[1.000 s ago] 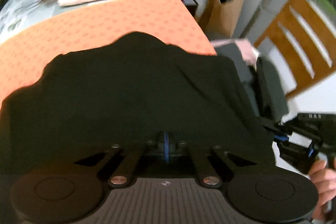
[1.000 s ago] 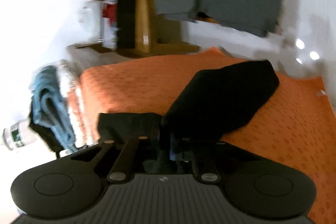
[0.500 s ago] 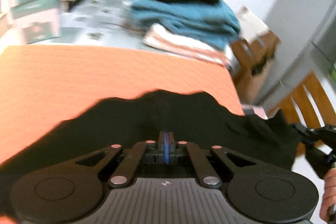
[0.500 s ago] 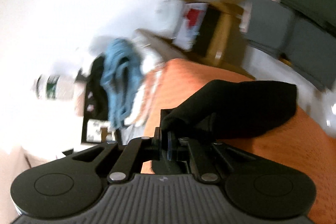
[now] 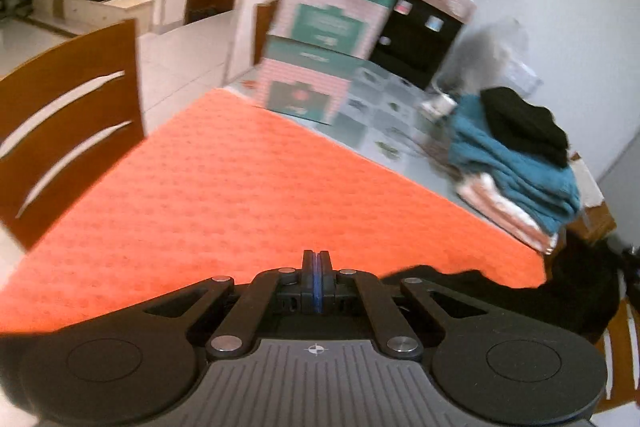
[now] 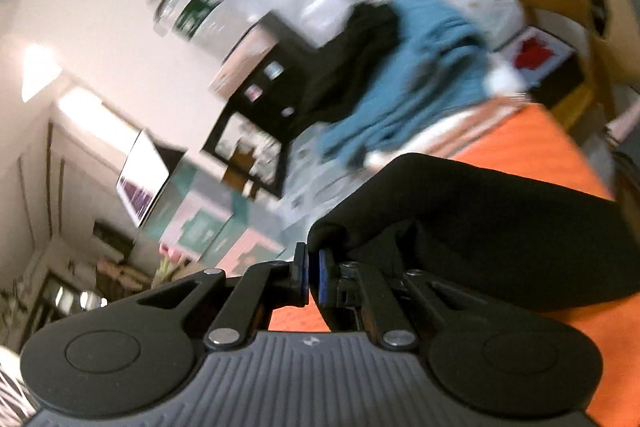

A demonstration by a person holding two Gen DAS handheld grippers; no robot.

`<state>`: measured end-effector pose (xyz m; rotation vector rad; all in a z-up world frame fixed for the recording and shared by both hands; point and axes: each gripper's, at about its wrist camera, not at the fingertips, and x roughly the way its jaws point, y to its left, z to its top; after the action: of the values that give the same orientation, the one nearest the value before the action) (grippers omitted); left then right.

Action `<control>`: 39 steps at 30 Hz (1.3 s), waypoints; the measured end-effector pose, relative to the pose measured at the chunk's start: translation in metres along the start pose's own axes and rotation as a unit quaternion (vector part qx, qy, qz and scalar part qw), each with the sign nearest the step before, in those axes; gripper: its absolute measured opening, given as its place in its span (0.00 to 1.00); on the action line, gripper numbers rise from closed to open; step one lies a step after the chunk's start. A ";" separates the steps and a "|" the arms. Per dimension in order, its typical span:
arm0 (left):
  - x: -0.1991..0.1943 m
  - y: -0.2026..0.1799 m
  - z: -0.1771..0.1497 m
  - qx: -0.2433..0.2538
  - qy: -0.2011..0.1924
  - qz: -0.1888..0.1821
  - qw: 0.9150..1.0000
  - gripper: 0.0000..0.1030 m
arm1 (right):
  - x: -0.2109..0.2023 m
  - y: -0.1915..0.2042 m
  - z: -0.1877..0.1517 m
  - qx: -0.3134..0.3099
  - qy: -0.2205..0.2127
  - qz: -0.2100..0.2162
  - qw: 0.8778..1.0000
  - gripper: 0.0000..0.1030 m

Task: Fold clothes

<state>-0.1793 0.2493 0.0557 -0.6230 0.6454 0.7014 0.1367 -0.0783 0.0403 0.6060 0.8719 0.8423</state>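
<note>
The black garment (image 6: 500,227) is pinched at one edge by the closed right hand-held gripper (image 6: 313,273) and trails to its right, low over the orange worktop (image 5: 240,187); the left hand-held gripper (image 5: 316,277) is closed too, the cloth emerging just to its right

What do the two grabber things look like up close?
Both look alike. The left gripper and the right gripper are black, with blue pads on the inner faces of the fingers. Slanted black link bars with silver rivets run back to a grey ribbed plate with a small diamond mark, flanked by two round black discs. No cables or sleeves show.
</note>
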 end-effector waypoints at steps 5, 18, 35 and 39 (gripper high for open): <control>0.000 0.069 0.012 -0.011 0.029 -0.005 1.000 0.02 | 0.052 0.086 -0.027 -0.048 0.016 0.023 0.998 0.06; -0.017 0.230 0.045 -0.062 0.022 0.026 0.997 0.03 | 0.233 0.295 -0.146 -0.151 0.119 0.052 0.980 0.05; -0.024 0.295 0.042 -0.103 0.039 0.061 0.992 0.11 | 0.391 0.345 -0.294 -0.209 0.274 -0.007 0.939 0.06; -0.019 0.295 0.044 -0.101 0.047 0.053 0.992 0.23 | 0.409 0.337 -0.295 -0.205 0.290 -0.016 0.935 0.11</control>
<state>-0.3947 0.4514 0.0109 -0.8167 0.7028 0.8469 -0.0898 0.4800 -0.0270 -0.0390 1.1876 1.1594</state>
